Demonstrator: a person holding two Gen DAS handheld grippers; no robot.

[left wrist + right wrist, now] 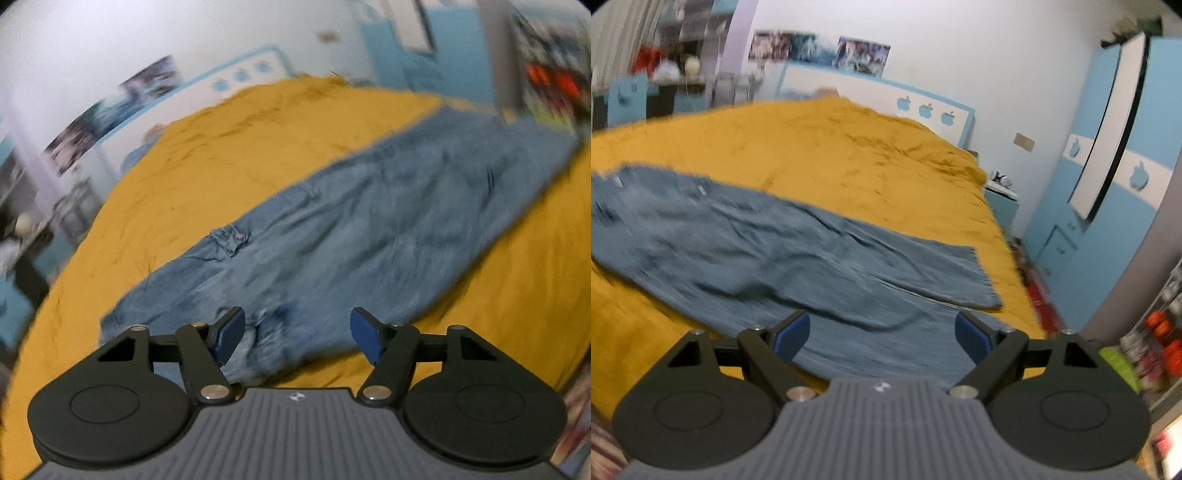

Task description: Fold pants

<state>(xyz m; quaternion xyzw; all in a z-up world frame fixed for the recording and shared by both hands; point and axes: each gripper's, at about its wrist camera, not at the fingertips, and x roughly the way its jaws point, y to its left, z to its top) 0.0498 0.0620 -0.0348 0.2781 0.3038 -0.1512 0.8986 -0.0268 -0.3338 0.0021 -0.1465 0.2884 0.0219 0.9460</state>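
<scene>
pants: blue denim, spread flat on the mustard bedspread | axis: runs slantwise across the bed, hems toward the wardrobe side | left gripper: jaws apart above the crumpled near edge, gripping nothing | right gripper: jaws apart over a leg, empty

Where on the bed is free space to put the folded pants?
The yellow bedspread is bare between the jeans and the headboard. A narrower strip lies bare at the near edge. The middle is covered by denim.
</scene>
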